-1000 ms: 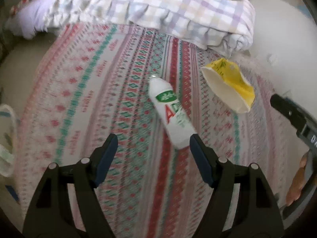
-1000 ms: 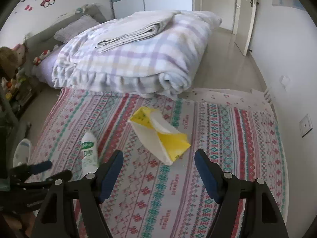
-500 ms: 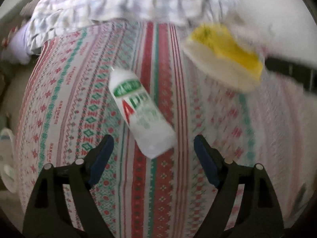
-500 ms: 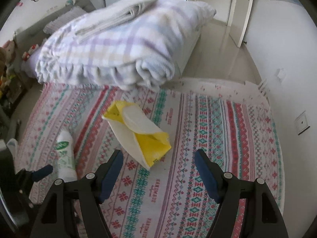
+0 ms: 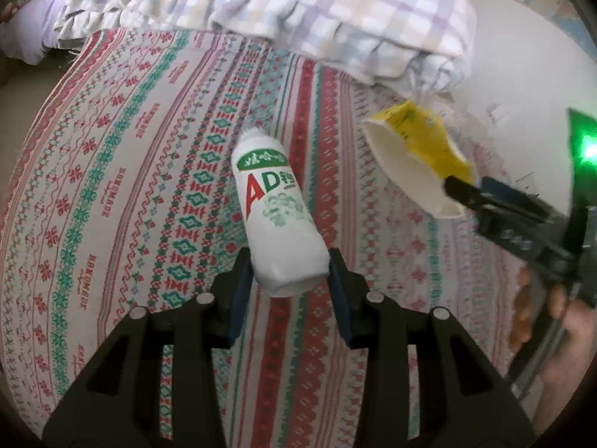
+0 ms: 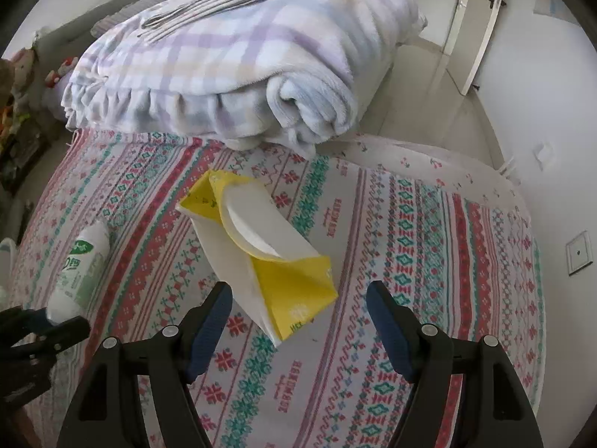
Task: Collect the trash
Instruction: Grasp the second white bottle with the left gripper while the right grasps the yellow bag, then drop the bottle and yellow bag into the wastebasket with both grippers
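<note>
A white plastic bottle [image 5: 274,209] with a green and red label lies on the patterned bed sheet [image 5: 112,186]. My left gripper [image 5: 289,276] is shut on the bottle's base end. The bottle also shows in the right wrist view [image 6: 80,265] at the left. A yellow and white empty tissue packet [image 6: 261,254] lies crumpled on the sheet in front of my right gripper [image 6: 298,313], which is open, its fingers on either side of the packet's near end. The packet [image 5: 414,160] and the right gripper's fingers [image 5: 462,192] show at the right of the left wrist view.
A folded purple-checked blanket [image 6: 231,59] lies across the far side of the bed. A white wall with a socket [image 6: 578,252] is at the right, a door [image 6: 481,11] beyond it. Soft toys [image 6: 18,86] sit at the far left.
My left gripper moved forward and closed on the bottle's base. My right gripper moved closer to the yellow packet and stays open.
</note>
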Demonstrator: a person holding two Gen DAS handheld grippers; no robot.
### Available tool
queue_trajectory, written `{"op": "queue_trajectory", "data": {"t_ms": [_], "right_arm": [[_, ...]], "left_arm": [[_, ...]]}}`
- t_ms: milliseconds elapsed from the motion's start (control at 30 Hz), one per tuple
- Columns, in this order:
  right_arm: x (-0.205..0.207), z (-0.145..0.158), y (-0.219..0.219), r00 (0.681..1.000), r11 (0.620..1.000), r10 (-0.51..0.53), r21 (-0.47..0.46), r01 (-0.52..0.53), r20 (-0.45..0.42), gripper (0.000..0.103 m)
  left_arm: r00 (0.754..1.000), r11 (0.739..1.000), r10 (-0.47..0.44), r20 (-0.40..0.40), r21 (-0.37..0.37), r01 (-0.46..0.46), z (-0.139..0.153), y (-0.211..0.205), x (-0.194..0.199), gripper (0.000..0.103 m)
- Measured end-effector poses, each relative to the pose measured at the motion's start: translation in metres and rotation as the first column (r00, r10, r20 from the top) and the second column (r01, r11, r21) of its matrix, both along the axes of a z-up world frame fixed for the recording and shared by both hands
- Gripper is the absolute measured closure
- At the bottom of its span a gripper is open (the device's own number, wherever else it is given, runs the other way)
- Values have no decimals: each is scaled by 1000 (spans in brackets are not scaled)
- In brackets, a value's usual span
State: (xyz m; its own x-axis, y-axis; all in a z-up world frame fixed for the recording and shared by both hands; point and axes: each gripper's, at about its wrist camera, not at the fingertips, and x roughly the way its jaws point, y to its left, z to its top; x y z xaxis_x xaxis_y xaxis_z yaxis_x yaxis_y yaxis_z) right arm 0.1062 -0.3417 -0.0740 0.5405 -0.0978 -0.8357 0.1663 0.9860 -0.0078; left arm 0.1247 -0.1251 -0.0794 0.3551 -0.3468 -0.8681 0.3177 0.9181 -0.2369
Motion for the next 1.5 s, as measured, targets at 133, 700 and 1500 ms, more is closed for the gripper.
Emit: {"op": "queue_trajectory", "data": {"t_ms": [133, 700, 1500], "right_arm": [[4, -4, -2, 1000, 1000, 5, 11, -5, 0, 27], [4, 8, 7, 1000, 968, 1, 250, -5, 14, 56], [-4, 33, 41, 994, 935, 50, 345, -82, 100, 56]], "left_arm": [[1000, 998, -11, 4, -58, 11, 14, 5, -5, 62], [1000, 986, -3, -2, -169, 3, 47, 41, -16, 64], [990, 960, 137, -34, -240, -142, 69, 119, -2, 64]]}}
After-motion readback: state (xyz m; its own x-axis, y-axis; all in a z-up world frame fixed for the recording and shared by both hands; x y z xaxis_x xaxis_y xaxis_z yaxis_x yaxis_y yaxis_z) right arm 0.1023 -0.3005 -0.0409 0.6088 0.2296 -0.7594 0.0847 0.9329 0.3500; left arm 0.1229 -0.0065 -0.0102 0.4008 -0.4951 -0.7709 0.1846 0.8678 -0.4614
